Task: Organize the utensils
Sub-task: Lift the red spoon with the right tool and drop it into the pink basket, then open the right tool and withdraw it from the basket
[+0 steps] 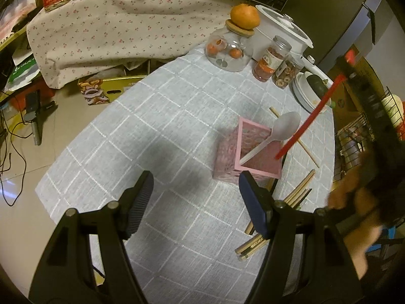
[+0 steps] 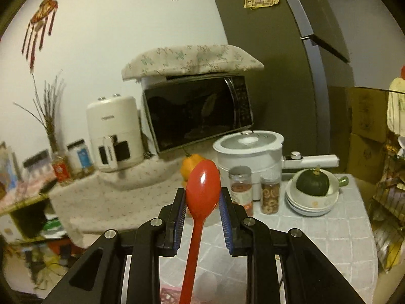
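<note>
A pink square utensil holder (image 1: pixel 249 149) stands on the grey checked tablecloth (image 1: pixel 162 131). A white plastic spoon (image 1: pixel 274 134) leans in it, bowl up. My right gripper (image 2: pixel 202 197) is shut on a red plastic spoon (image 2: pixel 201 202) by the bowl. In the left wrist view the red spoon's handle (image 1: pixel 310 116) slants down, its tip just over the holder's right rim. My left gripper (image 1: pixel 196 190) is open and empty, low over the cloth in front of the holder. Several wooden chopsticks (image 1: pixel 296 192) lie on the cloth to the right.
At the table's far end stand a glass jar (image 1: pixel 229 50) with an orange on its lid, two snack jars (image 1: pixel 270 59), a white electric pot (image 2: pixel 249 152) and stacked bowls (image 2: pixel 312 197) holding a green squash. A wire rack (image 1: pixel 359 131) is right of the table.
</note>
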Available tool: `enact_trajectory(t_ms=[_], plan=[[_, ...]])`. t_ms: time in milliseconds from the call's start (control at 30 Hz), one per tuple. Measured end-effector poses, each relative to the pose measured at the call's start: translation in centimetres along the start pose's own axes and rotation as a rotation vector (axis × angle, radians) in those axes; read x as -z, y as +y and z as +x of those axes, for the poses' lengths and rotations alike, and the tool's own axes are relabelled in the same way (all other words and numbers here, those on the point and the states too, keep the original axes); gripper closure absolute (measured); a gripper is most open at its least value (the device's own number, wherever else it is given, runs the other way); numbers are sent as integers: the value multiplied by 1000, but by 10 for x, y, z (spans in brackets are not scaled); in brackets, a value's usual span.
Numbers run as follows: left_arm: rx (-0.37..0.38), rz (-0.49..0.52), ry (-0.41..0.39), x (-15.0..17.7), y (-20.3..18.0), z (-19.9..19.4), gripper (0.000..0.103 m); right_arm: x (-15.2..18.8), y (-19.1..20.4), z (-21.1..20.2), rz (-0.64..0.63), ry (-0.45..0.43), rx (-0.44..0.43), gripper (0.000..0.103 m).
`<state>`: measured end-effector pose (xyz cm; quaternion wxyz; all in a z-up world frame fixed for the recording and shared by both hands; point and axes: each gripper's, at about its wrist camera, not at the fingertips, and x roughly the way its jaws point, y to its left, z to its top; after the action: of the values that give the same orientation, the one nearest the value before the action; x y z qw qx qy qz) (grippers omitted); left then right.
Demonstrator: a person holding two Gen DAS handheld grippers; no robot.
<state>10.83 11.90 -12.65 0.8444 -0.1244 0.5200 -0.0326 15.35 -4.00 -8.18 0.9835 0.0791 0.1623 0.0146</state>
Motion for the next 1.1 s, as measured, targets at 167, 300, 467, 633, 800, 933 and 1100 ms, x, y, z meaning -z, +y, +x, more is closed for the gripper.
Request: enact_trajectory(t_ms=[167,300,467,633,800,933,1100], plan=[[3,1,-4,-1,0,-1,33,17,-5,6,41,56,-14,75],[3,2,0,-2,-1,0,33,6,-14,1,48,86,-35,70],[7,16,0,-1,-8,-1,33,-17,-37,-15,58,134,-44,53],[34,34,0,4,-21,-4,33,-32,-67,-29,65,247,-23,40],[57,72,-2,10,-37,-8,26,-30,-99,-37,63,400,15,34],[76,113,17,16,-50,-6,22,-17,-128,-43,91,511,43,24],[85,149,67,25,-63,5,22,9,-162,-44,134,631,70,24]])
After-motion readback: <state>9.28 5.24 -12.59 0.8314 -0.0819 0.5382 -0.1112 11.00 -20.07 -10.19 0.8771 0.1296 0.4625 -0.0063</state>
